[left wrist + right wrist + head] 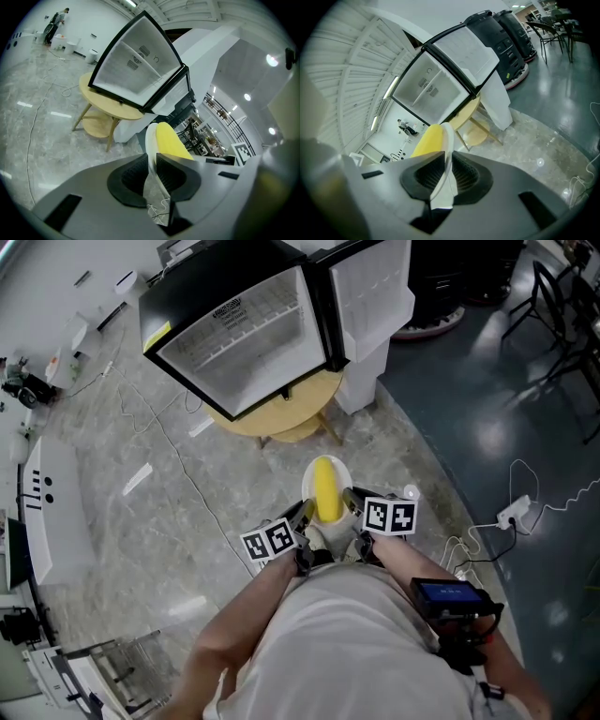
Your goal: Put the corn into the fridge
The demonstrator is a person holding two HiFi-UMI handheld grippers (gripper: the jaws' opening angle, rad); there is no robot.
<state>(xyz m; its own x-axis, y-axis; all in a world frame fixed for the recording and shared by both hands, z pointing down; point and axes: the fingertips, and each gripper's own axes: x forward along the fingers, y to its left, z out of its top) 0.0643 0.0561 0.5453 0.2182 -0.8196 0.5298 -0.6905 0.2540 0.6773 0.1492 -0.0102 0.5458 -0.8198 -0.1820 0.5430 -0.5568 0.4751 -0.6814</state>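
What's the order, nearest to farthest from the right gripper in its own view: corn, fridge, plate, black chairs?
1. plate, clamped in the jaws
2. corn, left, on the plate
3. fridge, ahead, centre
4. black chairs, far upper right

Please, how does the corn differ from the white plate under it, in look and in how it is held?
The corn is yellow and long; the plate is white and round. The plate is clamped at its rim by the left gripper and the right gripper, one on each side; the corn only lies on the plate, not between any jaws. Both are held up together before the open fridge.
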